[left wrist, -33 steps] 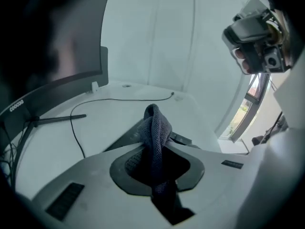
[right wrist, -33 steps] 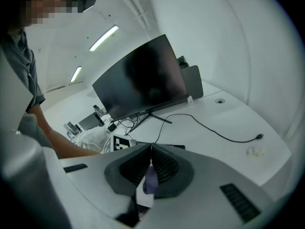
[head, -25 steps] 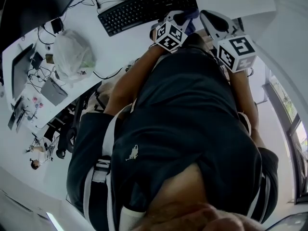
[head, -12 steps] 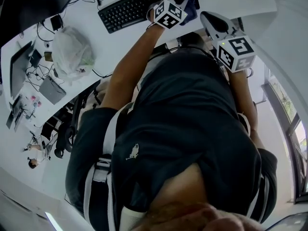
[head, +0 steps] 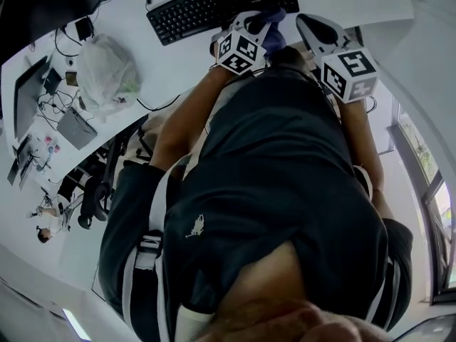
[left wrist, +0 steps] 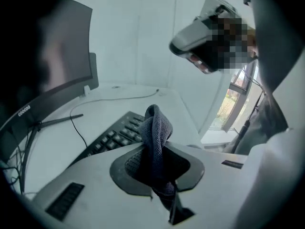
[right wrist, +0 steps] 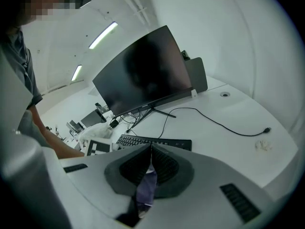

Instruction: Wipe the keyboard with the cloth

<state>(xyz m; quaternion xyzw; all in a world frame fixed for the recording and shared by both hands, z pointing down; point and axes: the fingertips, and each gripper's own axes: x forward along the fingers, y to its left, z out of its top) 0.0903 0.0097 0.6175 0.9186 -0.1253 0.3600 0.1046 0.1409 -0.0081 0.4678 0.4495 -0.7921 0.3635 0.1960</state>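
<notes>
The black keyboard [head: 221, 6] lies on the white desk [head: 171, 63], also seen in the left gripper view [left wrist: 112, 137] and the right gripper view [right wrist: 155, 142]. A dark blue cloth [left wrist: 157, 132] stands bunched between my left gripper's [left wrist: 155, 149] jaws, which are shut on it. In the head view the left gripper [head: 249, 38] hangs at the keyboard's near edge, with the cloth [head: 273, 28] beside it. My right gripper [head: 317, 28] hovers just right of it. Its jaws [right wrist: 151, 149] are shut, with a bluish strip of fabric [right wrist: 147, 187] pinched low between them.
A dark monitor [right wrist: 143, 75] on a stand is behind the keyboard, with a cable [right wrist: 214, 120] trailing right across the desk. A white plastic bag [head: 107, 73] and small devices [head: 75, 130] lie at the desk's left. Office chairs [head: 92, 194] stand below.
Half a second ago the left gripper was out over the keyboard with the cloth. It has since drawn back to the keyboard's near edge. The right gripper has stayed put.
</notes>
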